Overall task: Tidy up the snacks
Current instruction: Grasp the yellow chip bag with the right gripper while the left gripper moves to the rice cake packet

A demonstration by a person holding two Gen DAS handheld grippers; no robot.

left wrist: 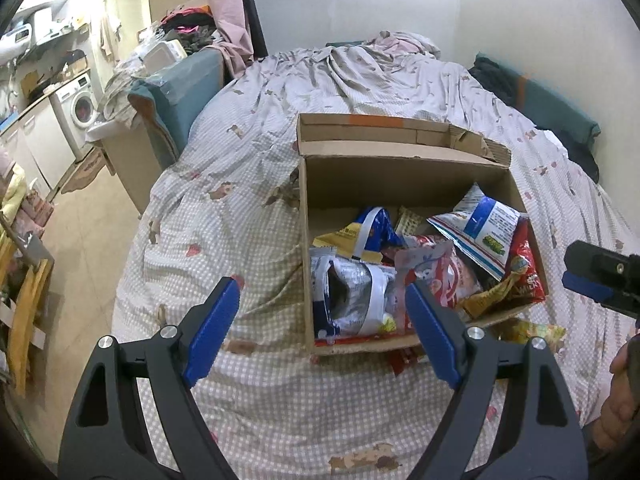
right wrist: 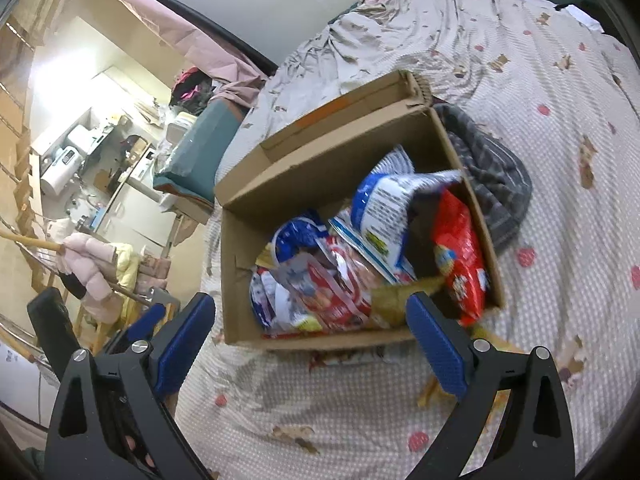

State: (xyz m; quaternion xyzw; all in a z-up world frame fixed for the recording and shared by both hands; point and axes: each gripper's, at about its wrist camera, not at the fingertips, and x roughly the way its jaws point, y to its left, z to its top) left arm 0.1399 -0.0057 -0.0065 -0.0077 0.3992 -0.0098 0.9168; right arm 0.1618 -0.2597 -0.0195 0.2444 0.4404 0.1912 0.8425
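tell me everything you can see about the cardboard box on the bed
The brown cardboard box is a shallow open rectangular carton resting on the checked patterned bedsheet. Its far flap stands folded back, bearing an orange tape strip. Inside lie crumpled snack packets in red, blue, white and yellow. More packets poke out beneath its near edge.

Snack packets (left wrist: 424, 264) jumbled in open box (left wrist: 320, 184).

Snack packets (left wrist: 532, 330) under cardboard box (left wrist: 400, 168) mostly hidden.
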